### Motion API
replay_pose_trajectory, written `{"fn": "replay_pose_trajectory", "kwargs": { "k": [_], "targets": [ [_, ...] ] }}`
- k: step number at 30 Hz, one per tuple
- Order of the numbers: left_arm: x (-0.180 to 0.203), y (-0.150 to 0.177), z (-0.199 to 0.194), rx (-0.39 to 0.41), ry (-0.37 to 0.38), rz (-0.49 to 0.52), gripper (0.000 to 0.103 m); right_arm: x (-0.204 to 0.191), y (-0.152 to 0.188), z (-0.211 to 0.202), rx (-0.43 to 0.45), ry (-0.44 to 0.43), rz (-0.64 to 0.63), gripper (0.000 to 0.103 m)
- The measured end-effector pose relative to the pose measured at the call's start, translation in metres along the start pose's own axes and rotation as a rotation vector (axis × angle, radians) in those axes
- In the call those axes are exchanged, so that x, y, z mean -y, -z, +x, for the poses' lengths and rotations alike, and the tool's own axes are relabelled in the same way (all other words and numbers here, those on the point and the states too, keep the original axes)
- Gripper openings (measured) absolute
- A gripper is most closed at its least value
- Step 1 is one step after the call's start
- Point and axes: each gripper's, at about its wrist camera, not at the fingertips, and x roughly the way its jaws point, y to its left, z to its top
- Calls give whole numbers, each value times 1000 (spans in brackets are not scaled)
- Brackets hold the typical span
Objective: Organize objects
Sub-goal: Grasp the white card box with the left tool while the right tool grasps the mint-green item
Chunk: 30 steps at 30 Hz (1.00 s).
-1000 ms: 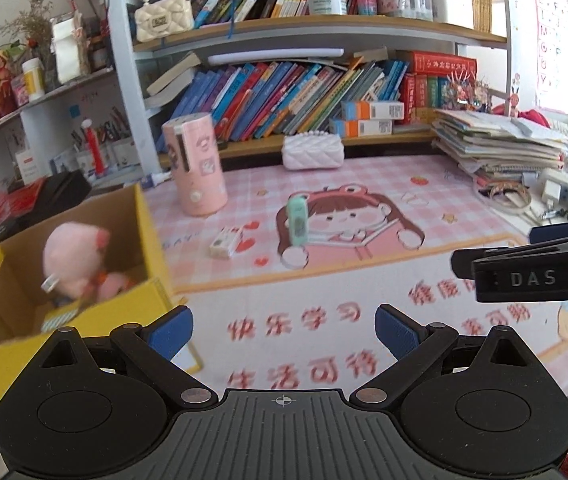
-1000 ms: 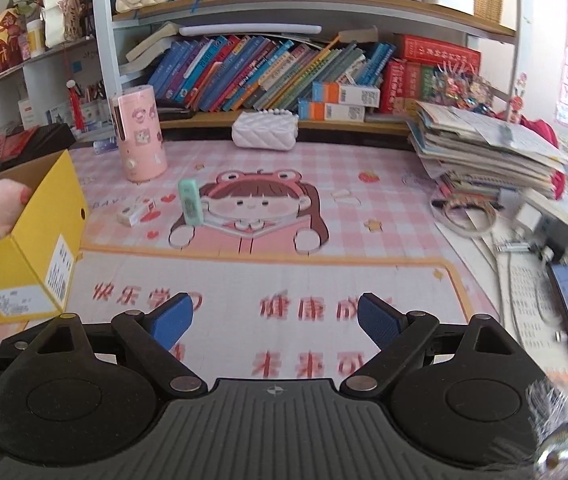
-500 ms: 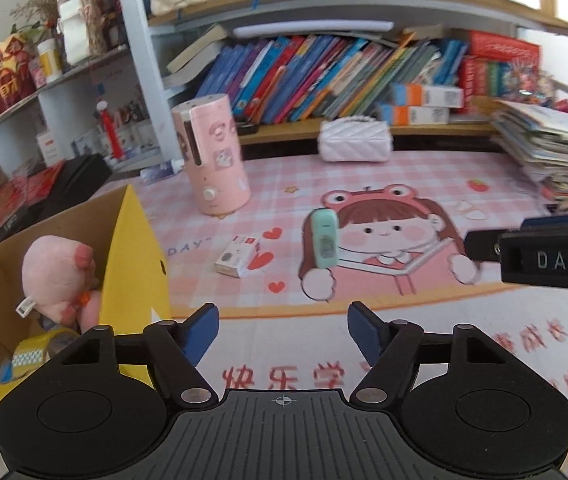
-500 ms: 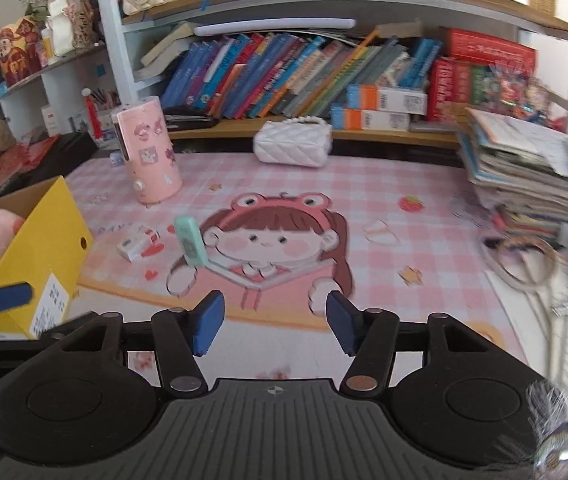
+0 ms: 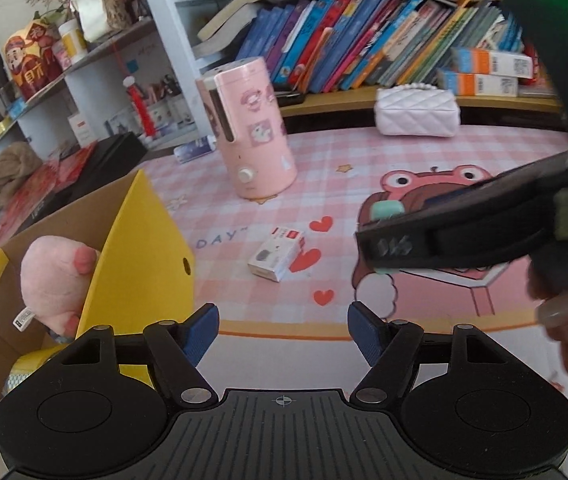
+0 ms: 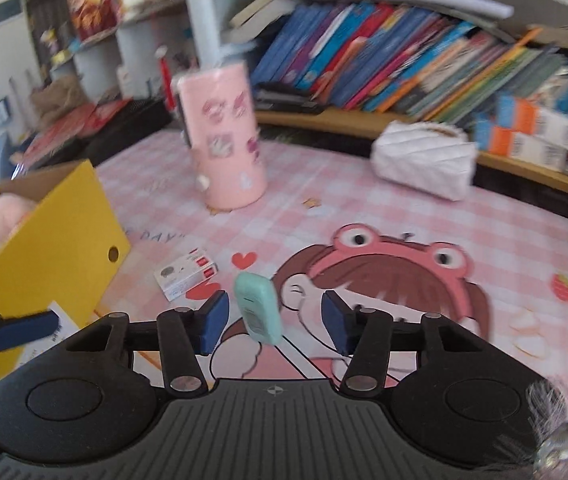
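A mint-green oblong case (image 6: 259, 309) lies on the pink cartoon mat (image 6: 384, 216). My right gripper (image 6: 275, 318) is open with its blue pads on either side of the case, not closed on it. In the left wrist view the right gripper (image 5: 456, 232) covers most of the case (image 5: 388, 211). A small white and red box (image 5: 276, 254) lies on the mat; it also shows in the right wrist view (image 6: 185, 274). My left gripper (image 5: 281, 330) is open and empty, short of this box. A yellow cardboard box (image 5: 139, 256) at the left holds a pink plush toy (image 5: 55, 276).
A pink cylinder with stickers (image 5: 249, 142) stands at the back of the mat. A white quilted purse (image 5: 418, 112) lies by the bookshelf (image 5: 364, 52) full of books. A black case and red items (image 5: 63, 176) sit far left.
Both grippers have moved forward and lower over the mat. The right gripper has come down around the mint-green case, which now sits between its open fingers.
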Motion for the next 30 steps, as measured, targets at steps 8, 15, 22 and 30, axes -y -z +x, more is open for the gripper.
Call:
{"fn": "replay_pose_trajectory", "kwargs": {
  "k": [8, 15, 22, 30],
  "targets": [
    [1, -16, 31, -34, -13, -92, 69, 13, -10, 11, 18, -45, -3, 24],
    [-2, -40, 78, -34, -51, -253, 68, 41, -1, -46, 72, 2, 70, 24],
    [-1, -45, 113, -49, -72, -285, 67, 48, 29, -88, 43, -7, 114, 24],
    [-7, -45, 117, -26, -71, -257, 54, 47, 47, -106, 1, 10, 136, 24]
  ]
}}
